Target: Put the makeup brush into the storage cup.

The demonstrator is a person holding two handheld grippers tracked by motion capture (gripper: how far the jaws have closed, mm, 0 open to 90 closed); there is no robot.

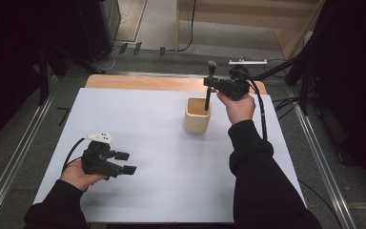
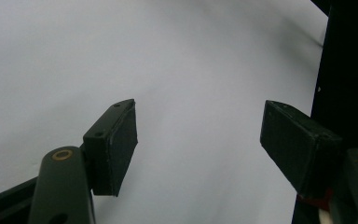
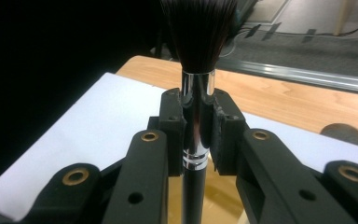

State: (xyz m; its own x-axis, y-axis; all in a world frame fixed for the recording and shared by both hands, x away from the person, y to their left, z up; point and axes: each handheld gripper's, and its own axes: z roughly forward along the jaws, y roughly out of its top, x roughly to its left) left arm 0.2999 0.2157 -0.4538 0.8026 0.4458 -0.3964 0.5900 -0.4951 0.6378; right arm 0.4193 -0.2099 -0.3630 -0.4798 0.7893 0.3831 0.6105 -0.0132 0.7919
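Observation:
A makeup brush (image 1: 209, 88) with dark bristles, a shiny metal ferrule (image 3: 197, 116) and a black handle stands upright, bristles up. My right gripper (image 1: 212, 84) is shut on it at the ferrule, held over a pale wooden cup (image 1: 198, 115) at the far middle of the white sheet. The handle's lower end dips inside the cup's mouth. My left gripper (image 1: 126, 162) rests low over the near left of the white sheet (image 1: 138, 124), jaws wide apart. Nothing lies between its black pads (image 2: 121, 140).
A wooden table edge (image 1: 143, 82) shows beyond the white sheet. Metal rails (image 1: 321, 162) run along both sides of the table. Cables and dark stands (image 1: 305, 76) crowd the floor at the back right.

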